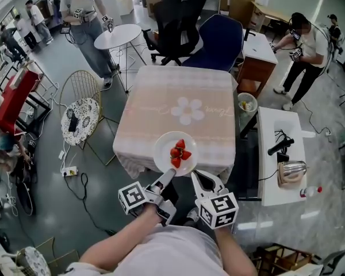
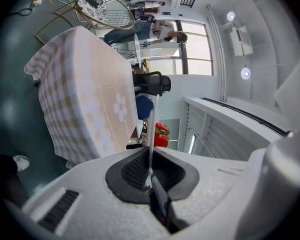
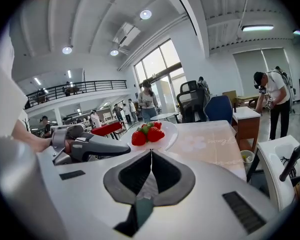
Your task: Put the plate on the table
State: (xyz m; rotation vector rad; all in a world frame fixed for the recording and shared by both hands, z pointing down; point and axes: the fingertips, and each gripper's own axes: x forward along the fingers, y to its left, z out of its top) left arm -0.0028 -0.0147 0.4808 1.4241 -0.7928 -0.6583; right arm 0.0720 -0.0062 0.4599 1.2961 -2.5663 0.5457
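A white plate (image 1: 165, 155) with red strawberries (image 1: 179, 152) hangs level at the near edge of the table (image 1: 178, 91), which wears a pale checked cloth with a flower print. My left gripper (image 1: 168, 175) is shut on the plate's near rim. In the left gripper view the plate (image 2: 152, 115) runs edge-on out from between the pads, with the strawberries (image 2: 160, 135) beyond and the table (image 2: 90, 96) to the left. My right gripper (image 1: 196, 177) is shut and empty, just right of the plate. The right gripper view has the plate (image 3: 169, 133), the strawberries (image 3: 146, 133) and the left gripper (image 3: 90, 148) ahead.
A black office chair (image 1: 181, 16) and a blue chair (image 1: 221, 39) stand behind the table. A gold wire chair (image 1: 80, 105) is at its left, a round white table (image 1: 118, 36) farther back. A white side desk (image 1: 279, 131) with a kettle (image 1: 291, 171) stands right. People stand around.
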